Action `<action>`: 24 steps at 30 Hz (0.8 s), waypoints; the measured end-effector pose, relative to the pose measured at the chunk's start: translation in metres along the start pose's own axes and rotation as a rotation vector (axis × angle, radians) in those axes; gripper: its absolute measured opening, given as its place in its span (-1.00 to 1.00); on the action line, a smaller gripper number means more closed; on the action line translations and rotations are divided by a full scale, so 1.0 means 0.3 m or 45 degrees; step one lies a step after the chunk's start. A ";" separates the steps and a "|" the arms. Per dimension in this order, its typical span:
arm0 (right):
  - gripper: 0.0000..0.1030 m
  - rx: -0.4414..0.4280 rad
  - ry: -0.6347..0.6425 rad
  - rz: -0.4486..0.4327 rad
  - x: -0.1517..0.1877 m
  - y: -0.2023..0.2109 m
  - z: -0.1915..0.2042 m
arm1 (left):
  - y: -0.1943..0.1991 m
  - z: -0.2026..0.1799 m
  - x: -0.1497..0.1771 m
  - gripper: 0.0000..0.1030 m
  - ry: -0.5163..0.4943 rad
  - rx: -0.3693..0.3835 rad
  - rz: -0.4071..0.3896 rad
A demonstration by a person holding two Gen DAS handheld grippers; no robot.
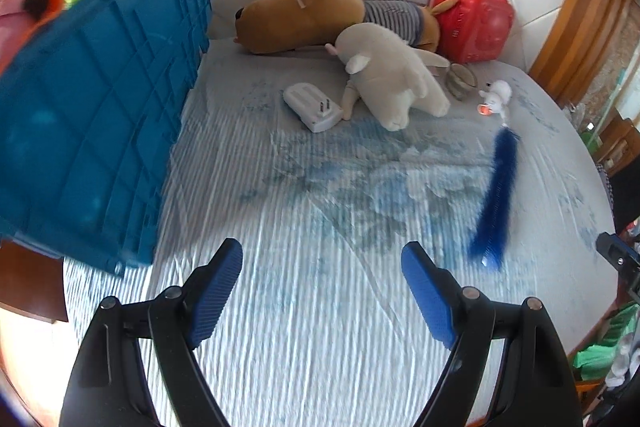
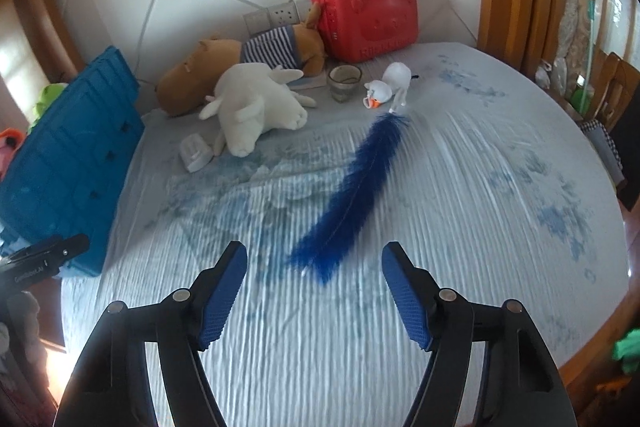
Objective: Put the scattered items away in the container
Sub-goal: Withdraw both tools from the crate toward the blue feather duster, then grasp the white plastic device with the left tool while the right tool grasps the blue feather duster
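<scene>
A blue plastic crate (image 1: 92,107) stands at the table's left, with green and orange plush toys showing behind it. A long blue feather (image 2: 352,195) lies on the cloth, tied to a small white duck toy (image 2: 388,87). My right gripper (image 2: 314,253) is open, and the feather's near end lies between its fingertips without touching the pads. My left gripper (image 1: 322,251) is open over bare cloth beside the crate, with the feather (image 1: 496,195) to its right. A white plush (image 1: 392,79), a brown striped plush (image 1: 304,15) and a white plug adapter (image 1: 312,103) lie farther back.
A red toy case (image 2: 368,23) stands against the white wall, with a glass cup (image 2: 343,81) in front of it. The round table's cloth (image 2: 500,155) ends at a wooden rim on the right, and wooden chairs (image 2: 612,87) stand beyond it.
</scene>
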State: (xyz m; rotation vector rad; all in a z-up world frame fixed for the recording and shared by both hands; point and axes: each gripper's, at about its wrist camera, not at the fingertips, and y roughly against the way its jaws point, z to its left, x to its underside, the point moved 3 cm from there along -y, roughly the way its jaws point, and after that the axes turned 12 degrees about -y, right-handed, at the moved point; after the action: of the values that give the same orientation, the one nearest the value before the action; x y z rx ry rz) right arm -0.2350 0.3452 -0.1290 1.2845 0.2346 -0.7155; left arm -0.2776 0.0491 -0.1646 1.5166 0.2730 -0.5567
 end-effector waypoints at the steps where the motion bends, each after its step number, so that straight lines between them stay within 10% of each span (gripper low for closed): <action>1: 0.37 0.005 -0.008 0.004 -0.016 -0.023 0.001 | -0.033 0.007 -0.024 0.59 0.008 -0.010 0.011; 24: 0.50 0.084 -0.008 0.329 -0.363 -0.743 -0.174 | -0.835 0.095 -0.478 0.59 0.457 -0.256 0.298</action>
State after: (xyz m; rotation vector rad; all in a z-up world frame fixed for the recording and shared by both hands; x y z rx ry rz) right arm -0.4413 0.4089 -0.2618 1.3456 0.0382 -0.5099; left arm -0.5302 0.0555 -0.3072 1.4218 0.4082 -0.0654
